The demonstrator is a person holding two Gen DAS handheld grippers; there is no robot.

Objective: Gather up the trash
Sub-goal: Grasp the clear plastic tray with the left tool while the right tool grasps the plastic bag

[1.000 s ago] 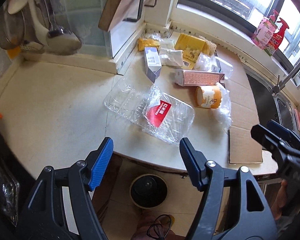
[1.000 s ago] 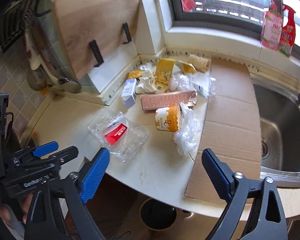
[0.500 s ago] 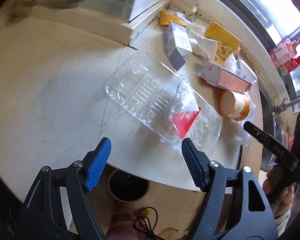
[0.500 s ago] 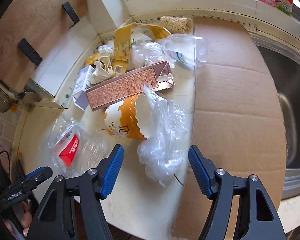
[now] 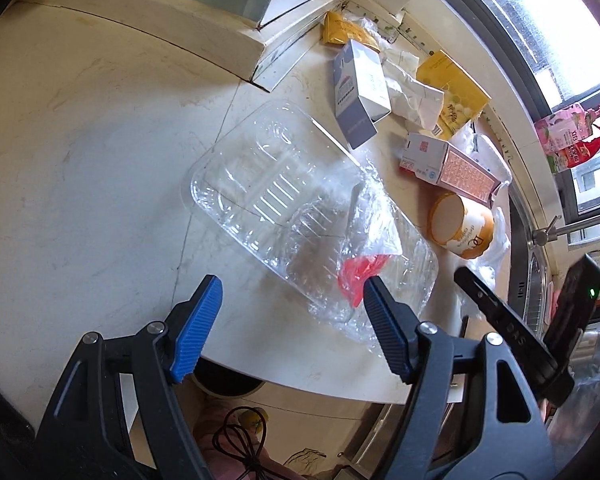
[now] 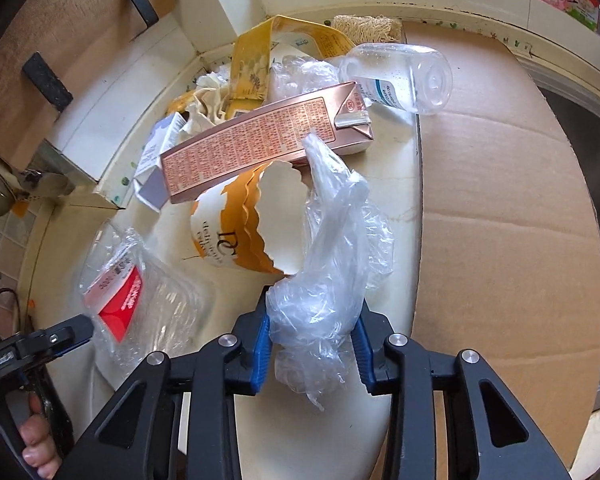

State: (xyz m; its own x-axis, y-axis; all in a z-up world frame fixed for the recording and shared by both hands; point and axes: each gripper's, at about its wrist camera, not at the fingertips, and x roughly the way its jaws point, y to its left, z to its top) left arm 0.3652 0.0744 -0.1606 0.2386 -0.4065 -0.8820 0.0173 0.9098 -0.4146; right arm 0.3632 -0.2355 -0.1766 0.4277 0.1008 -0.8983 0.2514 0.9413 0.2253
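Observation:
My right gripper (image 6: pixel 311 340) is closed around the near end of a crumpled clear plastic bag (image 6: pixel 332 264) on the cream counter. Behind the bag lie an orange-and-white paper cup (image 6: pixel 236 232) on its side and a pink carton (image 6: pixel 260 140). My left gripper (image 5: pixel 292 320) is open and empty, its blue pads at the near edge of a clear plastic clamshell tray (image 5: pixel 284 196) with a red label (image 5: pixel 358 276). The tray also shows in the right wrist view (image 6: pixel 140 292).
More trash lies toward the corner: a grey-white box (image 5: pixel 356 96), yellow packets (image 5: pixel 452 96), crumpled paper (image 5: pixel 412 92), a clear bottle (image 6: pixel 400 76). Flat cardboard (image 6: pixel 500 200) covers the counter on the right beside the sink (image 5: pixel 536 292). A dark bin (image 5: pixel 228 384) stands below the counter edge.
My right gripper moved forward and closed on the plastic bag. My left gripper moved closer to the clamshell tray and stayed open.

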